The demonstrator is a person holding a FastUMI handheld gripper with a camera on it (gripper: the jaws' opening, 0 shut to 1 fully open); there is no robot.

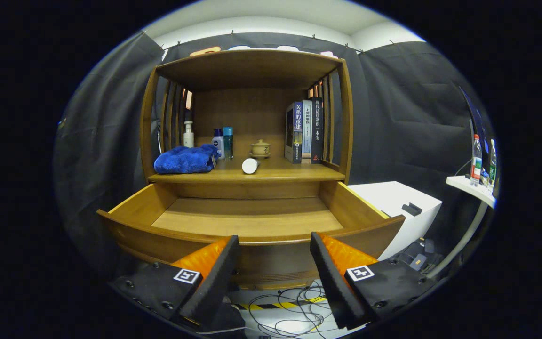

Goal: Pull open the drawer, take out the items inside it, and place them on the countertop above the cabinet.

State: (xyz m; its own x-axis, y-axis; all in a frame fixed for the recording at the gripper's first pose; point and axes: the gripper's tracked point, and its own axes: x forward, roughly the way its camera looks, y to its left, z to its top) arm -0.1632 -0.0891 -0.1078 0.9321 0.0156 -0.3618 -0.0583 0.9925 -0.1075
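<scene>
The wooden drawer [134,209] of the cabinet stands pulled out toward me, and its floor looks bare. On the countertop [290,175] above it lie a folded blue towel [184,160] at the left and a white cylinder [250,165] on its side near the middle. My gripper [274,242] is open, its fingers spread wide just in front of the drawer's front panel, with nothing between them.
On the shelf behind stand a white pump bottle [188,134], two small bottles [223,142], a lidded teacup on a saucer [260,149] and several upright books [304,132]. A white box [402,202] sits right of the cabinet. Cables [290,303] lie on the floor below.
</scene>
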